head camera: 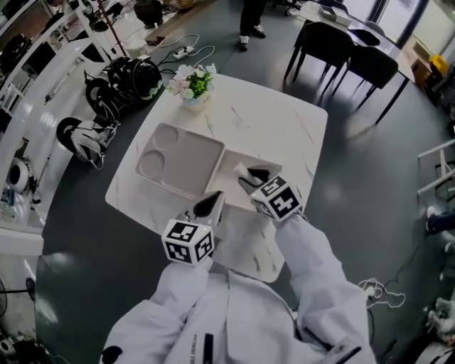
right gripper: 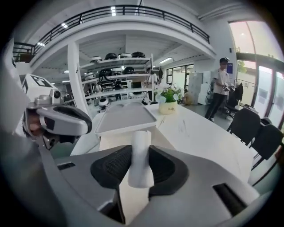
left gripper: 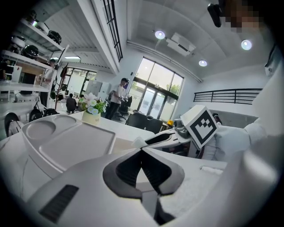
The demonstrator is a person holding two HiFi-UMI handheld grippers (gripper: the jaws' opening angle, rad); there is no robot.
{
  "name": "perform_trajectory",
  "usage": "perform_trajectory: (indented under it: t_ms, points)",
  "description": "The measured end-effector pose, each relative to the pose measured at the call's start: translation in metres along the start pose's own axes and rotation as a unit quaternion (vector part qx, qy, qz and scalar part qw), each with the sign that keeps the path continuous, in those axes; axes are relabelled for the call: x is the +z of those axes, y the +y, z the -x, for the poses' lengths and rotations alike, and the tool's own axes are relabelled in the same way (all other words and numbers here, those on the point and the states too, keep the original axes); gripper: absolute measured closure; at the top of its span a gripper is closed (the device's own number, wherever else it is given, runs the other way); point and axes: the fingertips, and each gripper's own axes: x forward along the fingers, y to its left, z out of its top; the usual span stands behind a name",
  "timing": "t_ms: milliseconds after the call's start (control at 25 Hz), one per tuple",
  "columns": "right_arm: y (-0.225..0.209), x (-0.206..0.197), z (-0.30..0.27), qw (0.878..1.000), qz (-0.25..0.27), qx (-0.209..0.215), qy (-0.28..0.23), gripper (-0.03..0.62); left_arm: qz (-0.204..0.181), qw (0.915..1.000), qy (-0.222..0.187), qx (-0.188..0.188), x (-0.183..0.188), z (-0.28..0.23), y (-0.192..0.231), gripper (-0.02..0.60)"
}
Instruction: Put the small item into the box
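My right gripper (head camera: 249, 175) is shut on a small white rolled item (head camera: 240, 170) and holds it over the open box (head camera: 229, 186), whose inside is beige. In the right gripper view the item (right gripper: 141, 156) stands upright between the dark pads, with the box (right gripper: 114, 142) just beyond. The box's white hinged lid (head camera: 181, 160), with two round recesses, lies flat to the left. My left gripper (head camera: 211, 206) hovers at the box's near edge. Its jaws meet at the tips with nothing between them (left gripper: 141, 150). From the left gripper view the right gripper (left gripper: 153, 138) carries the item (left gripper: 138, 142) at its tip.
A small pot of flowers (head camera: 193, 89) stands at the table's far corner. Helmets (head camera: 131, 75) lie on the floor to the left, beside white shelving. Dark chairs (head camera: 341, 46) stand at the back right, and a person (head camera: 250, 21) stands beyond the table.
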Motion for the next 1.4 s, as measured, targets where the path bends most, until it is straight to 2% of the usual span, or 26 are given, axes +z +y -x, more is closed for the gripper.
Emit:
perform_trajectory:
  t_ms: [240,560,1120,1200,1400]
  points:
    - [0.010,-0.022,-0.030,0.993,0.034,0.039,0.105,0.480,0.016,0.9998,0.011,0.001,-0.008,-0.004,0.007,0.583]
    - [0.001,-0.036,-0.052,0.984,0.075,0.031,0.161,0.480,0.030,0.9993,0.020,0.002,-0.018,-0.006,0.017,0.583]
    - [0.004,-0.044,-0.056,0.979,0.088,0.045,0.180,0.468,0.037,0.9990,0.023,-0.010,-0.019,-0.011,0.019,0.583]
    - [0.006,-0.047,-0.057,0.978,0.083,0.051,0.184,0.428,0.030,0.9992,0.025,-0.008,-0.019,-0.011,0.020,0.583]
    - [0.009,-0.045,-0.056,0.983,0.043,0.048,0.174,0.378,0.006,0.9996,0.028,-0.009,-0.016,-0.009,0.018,0.583]
